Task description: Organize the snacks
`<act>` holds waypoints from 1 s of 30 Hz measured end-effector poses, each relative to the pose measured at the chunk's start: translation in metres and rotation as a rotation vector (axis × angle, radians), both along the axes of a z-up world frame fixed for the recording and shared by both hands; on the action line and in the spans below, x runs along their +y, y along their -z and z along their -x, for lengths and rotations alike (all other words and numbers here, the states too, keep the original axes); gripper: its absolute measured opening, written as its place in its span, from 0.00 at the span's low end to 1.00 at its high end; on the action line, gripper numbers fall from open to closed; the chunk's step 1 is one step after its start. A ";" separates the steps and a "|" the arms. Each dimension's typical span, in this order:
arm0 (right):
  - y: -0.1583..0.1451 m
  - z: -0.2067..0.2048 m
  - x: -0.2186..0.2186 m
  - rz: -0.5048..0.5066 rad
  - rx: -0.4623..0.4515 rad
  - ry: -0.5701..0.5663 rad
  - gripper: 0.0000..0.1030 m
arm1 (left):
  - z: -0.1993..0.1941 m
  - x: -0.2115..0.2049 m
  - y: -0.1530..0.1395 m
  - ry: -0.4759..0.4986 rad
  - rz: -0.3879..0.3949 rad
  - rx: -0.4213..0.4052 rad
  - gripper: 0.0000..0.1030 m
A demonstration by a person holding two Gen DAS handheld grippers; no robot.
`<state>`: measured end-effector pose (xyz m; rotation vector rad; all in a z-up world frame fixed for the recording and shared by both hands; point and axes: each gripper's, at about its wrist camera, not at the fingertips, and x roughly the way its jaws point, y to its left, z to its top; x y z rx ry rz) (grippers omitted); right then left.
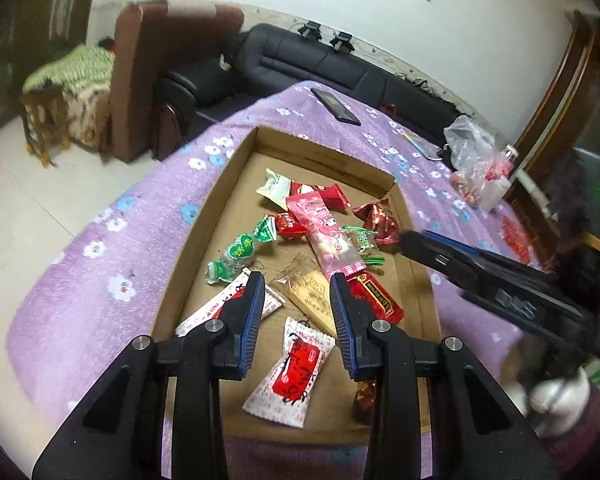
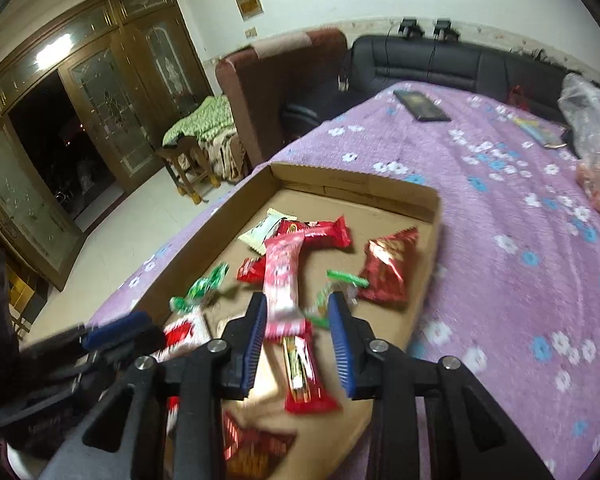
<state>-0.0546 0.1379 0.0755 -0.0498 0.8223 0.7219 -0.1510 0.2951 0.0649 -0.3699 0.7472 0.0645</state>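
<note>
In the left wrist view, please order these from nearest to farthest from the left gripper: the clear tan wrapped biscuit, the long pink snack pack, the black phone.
1. Clear tan wrapped biscuit: between the fingers of the left gripper.
2. Long pink snack pack: mid box, beyond the biscuit.
3. Black phone: on the purple cloth past the box's far wall.

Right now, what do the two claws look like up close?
Both match: the left claw and right claw have black angular plastic linkage arms with silver round pivot bolts, and flat tapered fingers faced with ribbed blue pads. No cables or sleeves visible.
</note>
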 end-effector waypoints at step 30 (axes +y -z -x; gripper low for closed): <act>0.015 0.098 -0.134 -0.013 -0.162 0.225 0.70 | 0.014 -0.137 -0.010 0.071 -0.312 0.004 0.62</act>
